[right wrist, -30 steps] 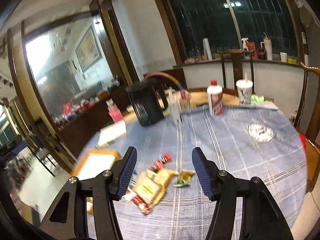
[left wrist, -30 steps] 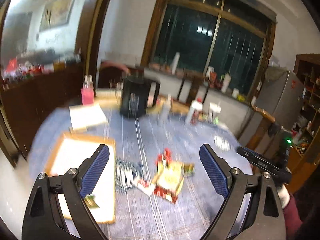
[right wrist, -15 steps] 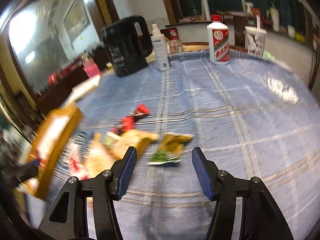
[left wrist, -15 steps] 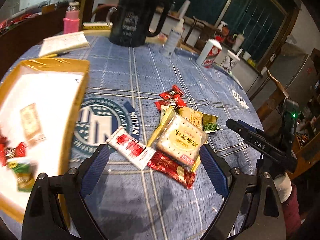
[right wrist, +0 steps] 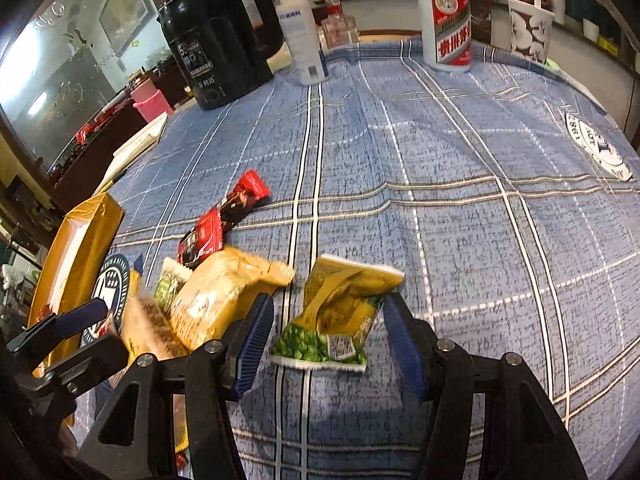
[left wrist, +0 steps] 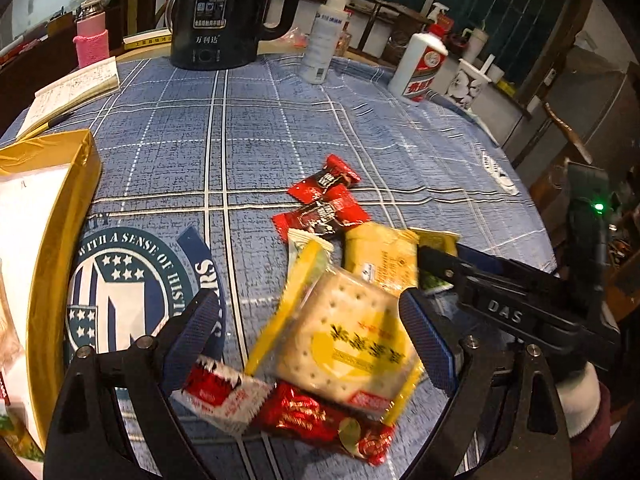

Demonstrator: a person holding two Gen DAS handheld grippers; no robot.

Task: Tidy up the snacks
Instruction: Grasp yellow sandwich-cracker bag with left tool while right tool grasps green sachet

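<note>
A pile of snack packets lies on the blue checked tablecloth [left wrist: 280, 120]. My left gripper [left wrist: 308, 340] is open, its fingers on either side of a yellow cracker packet [left wrist: 344, 340] that lies on a red packet [left wrist: 320, 420]. A red-and-white packet [left wrist: 224, 396] lies by the left finger. Two small red packets [left wrist: 324, 196] lie further off. My right gripper [right wrist: 328, 340] is open around a yellow-green pea packet [right wrist: 340, 316]. A yellow packet [right wrist: 224, 296] lies just left of it. The gold tray [left wrist: 60, 240] at the left holds a few snacks.
A black kettle [left wrist: 224, 12], a white spray bottle [left wrist: 324, 40], a white-and-red bottle [right wrist: 448, 20], a paper cup [right wrist: 528, 32], a pink bottle [left wrist: 92, 40] and a notebook [left wrist: 72, 92] stand along the far side of the round table. Chairs and a sideboard lie beyond.
Both grippers have come down and forward to the pile. The left now straddles the cracker packet, the right the pea packet. Both have stayed open.
</note>
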